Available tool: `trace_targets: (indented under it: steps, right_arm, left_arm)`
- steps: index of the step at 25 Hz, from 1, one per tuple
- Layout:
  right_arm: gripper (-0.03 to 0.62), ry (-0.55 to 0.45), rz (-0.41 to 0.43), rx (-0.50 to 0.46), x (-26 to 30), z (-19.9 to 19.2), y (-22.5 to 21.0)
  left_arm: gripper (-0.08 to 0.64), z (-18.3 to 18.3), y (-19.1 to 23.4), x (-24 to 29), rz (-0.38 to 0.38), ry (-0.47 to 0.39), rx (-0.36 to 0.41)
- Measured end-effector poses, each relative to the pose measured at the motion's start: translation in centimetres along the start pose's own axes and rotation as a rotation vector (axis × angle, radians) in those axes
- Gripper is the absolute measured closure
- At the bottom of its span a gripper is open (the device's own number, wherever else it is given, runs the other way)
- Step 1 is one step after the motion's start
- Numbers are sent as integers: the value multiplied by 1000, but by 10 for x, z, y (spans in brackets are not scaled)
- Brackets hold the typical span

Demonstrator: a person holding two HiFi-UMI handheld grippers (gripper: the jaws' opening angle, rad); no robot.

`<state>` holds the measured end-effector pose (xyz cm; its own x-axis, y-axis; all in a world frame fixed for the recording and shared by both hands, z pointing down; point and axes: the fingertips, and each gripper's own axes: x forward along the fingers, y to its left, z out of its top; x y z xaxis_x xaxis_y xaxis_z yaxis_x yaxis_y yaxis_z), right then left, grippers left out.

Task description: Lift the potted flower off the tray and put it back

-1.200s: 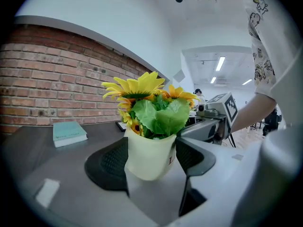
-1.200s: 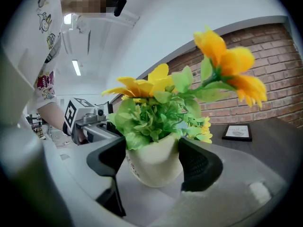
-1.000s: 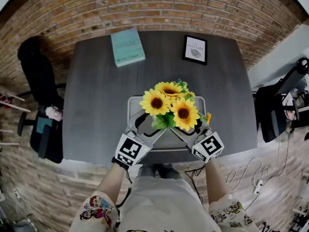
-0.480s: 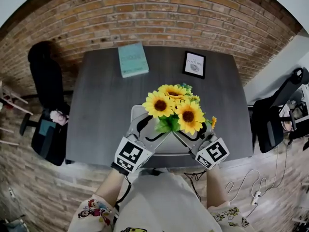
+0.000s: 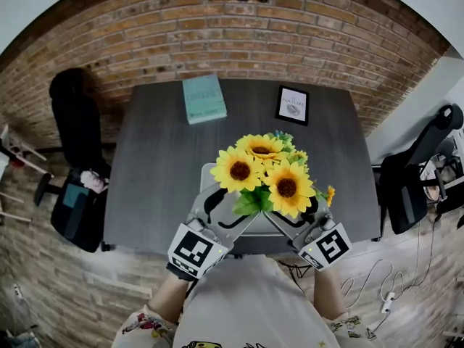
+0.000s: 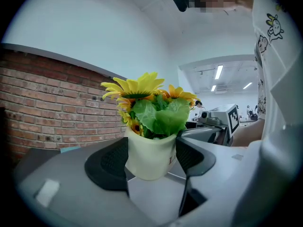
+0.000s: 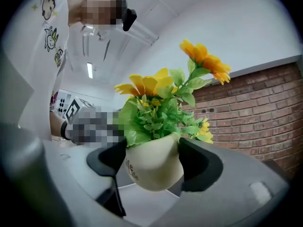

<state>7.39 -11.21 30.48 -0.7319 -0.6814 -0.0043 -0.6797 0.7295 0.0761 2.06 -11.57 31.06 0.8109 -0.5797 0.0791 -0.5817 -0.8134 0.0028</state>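
Note:
A cream pot (image 6: pixel 150 156) of sunflowers (image 5: pixel 264 174) hangs in the air above the grey tray (image 5: pixel 209 174) on the dark table (image 5: pixel 156 165). Both grippers hold it from opposite sides. My left gripper (image 5: pixel 233 207) comes in from the lower left, its black pads (image 6: pixel 110 161) pressed against the pot's sides. My right gripper (image 5: pixel 291 210) comes in from the lower right and clasps the same pot (image 7: pixel 154 168) between its pads (image 7: pixel 201 167). In the head view the blooms and leaves hide the pot itself. Each gripper view shows the other gripper's marker cube behind the flowers.
A teal book (image 5: pixel 204 98) and a framed picture (image 5: pixel 293 105) lie at the table's far edge. A black chair (image 5: pixel 72 129) stands to the left, another chair (image 5: pixel 417 183) to the right. The floor is brick-patterned, with cables (image 5: pixel 377 296) at the lower right.
Both grippers have risen together with the potted flowers, which now look bigger and closer to the head camera. The tray has stayed on the table.

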Motion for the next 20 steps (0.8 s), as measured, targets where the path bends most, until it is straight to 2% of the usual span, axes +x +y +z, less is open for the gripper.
trace_targets:
  steps: [4,8,14,20]
  right_arm:
    - [245,11,-2,-4,-6,0,4]
    - [245,36,-5,28,6,-11,-13]
    - [245,7,-1,22,-24,-8,30]
    - [247,7,-4,22,-23,-7,32]
  left_arm:
    - [239,0,-7,-2,-7,4,-12]
    - [239,-8,10,13,-13,25,-54]
    - [239,-12,-29,-23,-2,11,-48]
    - [239,-12,-28,-25,-4,14,-46]
